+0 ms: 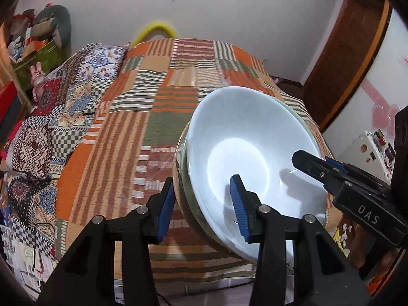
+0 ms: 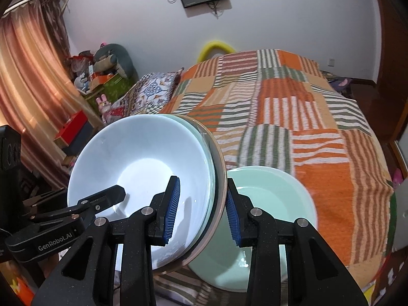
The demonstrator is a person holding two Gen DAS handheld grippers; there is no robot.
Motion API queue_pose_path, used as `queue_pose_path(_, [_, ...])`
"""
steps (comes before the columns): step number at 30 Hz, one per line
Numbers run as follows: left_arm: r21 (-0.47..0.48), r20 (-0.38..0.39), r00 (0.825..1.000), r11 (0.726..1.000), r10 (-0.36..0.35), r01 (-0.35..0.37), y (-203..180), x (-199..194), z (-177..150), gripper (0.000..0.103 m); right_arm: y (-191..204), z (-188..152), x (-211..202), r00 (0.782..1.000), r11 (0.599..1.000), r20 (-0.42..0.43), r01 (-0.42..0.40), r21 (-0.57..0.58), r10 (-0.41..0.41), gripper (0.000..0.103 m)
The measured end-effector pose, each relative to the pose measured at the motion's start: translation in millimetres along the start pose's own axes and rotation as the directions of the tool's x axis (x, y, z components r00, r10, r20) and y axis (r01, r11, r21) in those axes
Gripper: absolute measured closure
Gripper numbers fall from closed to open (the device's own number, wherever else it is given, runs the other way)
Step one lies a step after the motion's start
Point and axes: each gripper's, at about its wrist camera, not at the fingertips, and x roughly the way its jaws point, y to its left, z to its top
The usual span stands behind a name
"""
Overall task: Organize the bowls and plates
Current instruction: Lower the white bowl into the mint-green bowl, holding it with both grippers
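**Two Grippers Share a Stack of Bowls Over a Patchwork Bed**

A tilted stack of nested bowls, a white bowl point(image 1: 244, 137) innermost, hangs above a bed spread with an orange, green and cream striped patchwork quilt point(image 1: 158, 97). The left gripper point(image 1: 201, 204) straddles the stack's near-left rim, one blue-padded finger inside the white bowl and the other outside the outer shell; its pads stand close to the rim, but whether they press on it cannot be told. The right gripper point(image 2: 202, 206) brackets the opposite edge, its fingers set on either side of the layered rims and apparently clamped against them. Each camera catches the other tool reaching into the white bowl from the side. In the right wrist view a mint-green bowl point(image 2: 267, 196) sits on the quilt just behind and beside the raised stack, partly hidden by it. A patterned pillow point(image 2: 155, 91) lies at the bed's far-left corner, with cluttered boxes point(image 2: 107, 86) against the wall beyond.
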Motion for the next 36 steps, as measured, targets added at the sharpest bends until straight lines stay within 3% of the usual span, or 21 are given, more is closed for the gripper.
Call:
queue_pose_path(13, [0.067,-0.047,0.998,0.997,-0.041,0.044,-41,25,1,0.060,-38,-10,-20,0.998,0.996,0.000,0.068,0.061,-0.068,0.071])
queue_pose_path(36, [0.083,-0.149,0.987,0.994,-0.057,0.070,-54,79,-5,0.060,-63,-29,-6,0.990,0.986,-0.081,0.126,0.109,-0.118,0.071])
